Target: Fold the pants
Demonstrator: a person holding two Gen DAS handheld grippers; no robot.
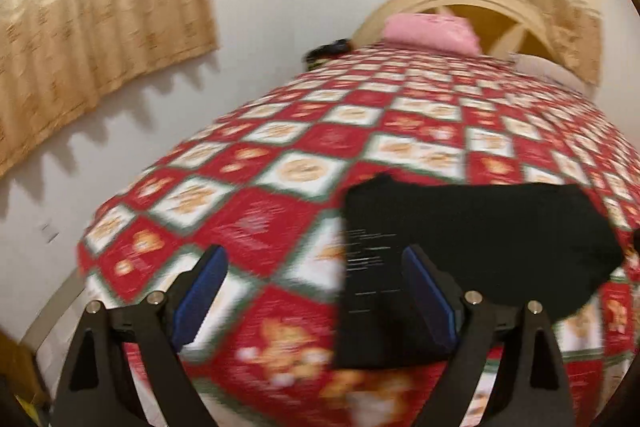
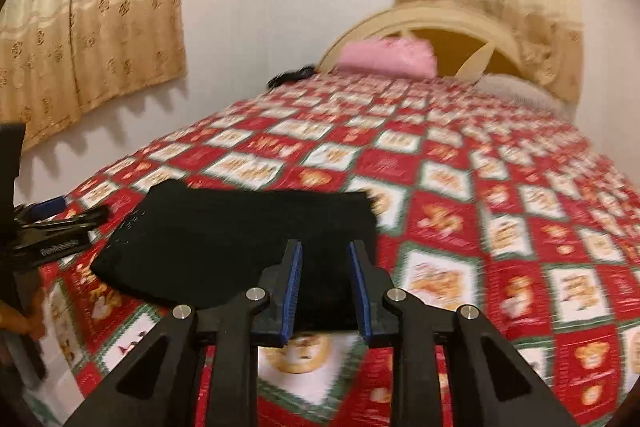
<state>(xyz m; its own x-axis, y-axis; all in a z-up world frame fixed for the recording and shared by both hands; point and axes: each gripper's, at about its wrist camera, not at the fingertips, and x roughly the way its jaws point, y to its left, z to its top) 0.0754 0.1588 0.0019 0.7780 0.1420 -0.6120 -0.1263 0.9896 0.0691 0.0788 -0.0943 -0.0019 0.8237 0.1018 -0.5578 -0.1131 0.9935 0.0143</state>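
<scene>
Folded black pants (image 1: 472, 227) on bed (image 1: 280, 155), lower right of frame; left gripper (image 1: 316, 291) wide, right gripper (image 2: 325, 291) narrow gap, both empty.

Both views motion-blurred; bedspread (image 1: 280, 163) pattern smeared, motifs unreadable. Pants (image 1: 460, 247) near edge hidden behind left gripper (image 1: 316, 291) finger. Dark item (image 2: 290, 77) by pink pillow (image 2: 388, 61) too small to ID. Left gripper in right view cut off at frame edge.
</scene>
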